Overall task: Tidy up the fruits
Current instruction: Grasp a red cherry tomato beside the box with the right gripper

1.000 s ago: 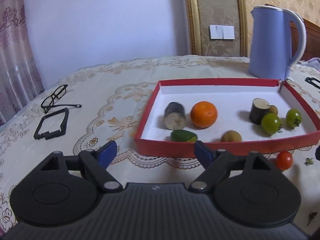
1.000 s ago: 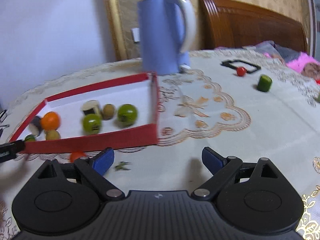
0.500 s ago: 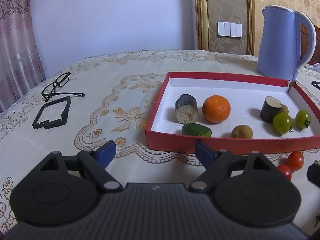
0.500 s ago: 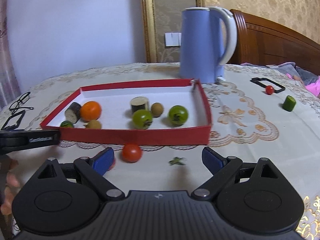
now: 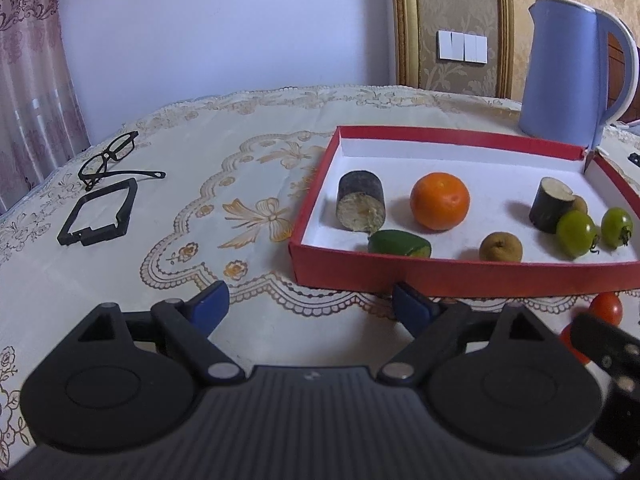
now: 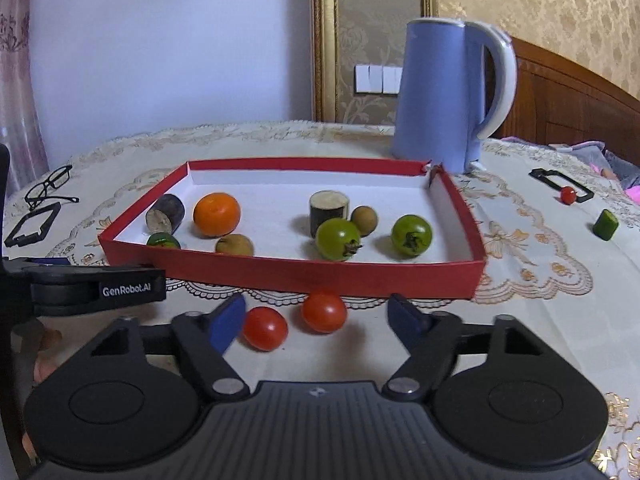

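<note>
Right gripper lines up on two loose red tomatoes before the red tray.

The right gripper (image 6: 316, 316), jaws spread and empty, frames two red tomatoes (image 6: 294, 320) on the table (image 6: 540, 320), just outside the red tray (image 6: 288, 276). The round, glossy pair lies close together, so closing could nudge one away or pinch both. The left gripper (image 5: 310, 300) hovers nearby, jaws spread.

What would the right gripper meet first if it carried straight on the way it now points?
Most likely a red tomato: two lie on the tablecloth between the open right gripper fingers, the nearer one toward its left finger. Beyond them stands the red tray wall. Depth is hard to judge here.
</note>
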The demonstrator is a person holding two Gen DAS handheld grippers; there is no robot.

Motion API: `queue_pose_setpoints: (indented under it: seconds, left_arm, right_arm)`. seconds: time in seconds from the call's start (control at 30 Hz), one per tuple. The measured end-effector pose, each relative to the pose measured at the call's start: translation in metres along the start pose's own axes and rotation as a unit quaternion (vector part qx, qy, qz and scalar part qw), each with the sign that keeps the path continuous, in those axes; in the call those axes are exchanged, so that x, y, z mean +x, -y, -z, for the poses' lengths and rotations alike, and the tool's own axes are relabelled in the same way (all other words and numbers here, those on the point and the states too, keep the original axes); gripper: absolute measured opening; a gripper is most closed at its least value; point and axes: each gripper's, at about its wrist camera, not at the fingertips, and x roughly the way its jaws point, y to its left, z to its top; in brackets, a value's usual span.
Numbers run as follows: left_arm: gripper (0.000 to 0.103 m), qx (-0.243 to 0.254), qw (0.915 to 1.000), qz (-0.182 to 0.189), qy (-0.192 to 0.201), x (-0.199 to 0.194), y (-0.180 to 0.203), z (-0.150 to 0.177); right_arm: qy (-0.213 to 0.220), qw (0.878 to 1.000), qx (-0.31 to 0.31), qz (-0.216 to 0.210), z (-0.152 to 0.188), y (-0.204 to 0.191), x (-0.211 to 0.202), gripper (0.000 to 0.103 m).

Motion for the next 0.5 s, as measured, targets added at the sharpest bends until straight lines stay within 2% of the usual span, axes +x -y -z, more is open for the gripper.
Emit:
queue_pose_setpoints:
  seconds: [0.27, 0.33, 0.5]
  left_arm:
    - [0.091, -0.008, 1.0, 0.002, -0.003, 0.001, -0.002, -0.001]
    - [0.092, -0.012, 0.9999, 0.003, -0.006, 0.002, -0.004, -0.001]
    - [0.093, -0.017, 0.9998, 0.004, -0.008, 0.003, -0.005, -0.001]
  right_arm:
    - [-0.001, 1.0, -0.011, 0.001, -0.002, -0.013, 0.013, 0.06]
    - [0.003, 1.0, -0.026, 0.016, -0.001, -0.017, 0.013, 0.048]
    - [0.012, 0.999, -0.036, 0.023, 0.001, -0.017, 0.009, 0.042]
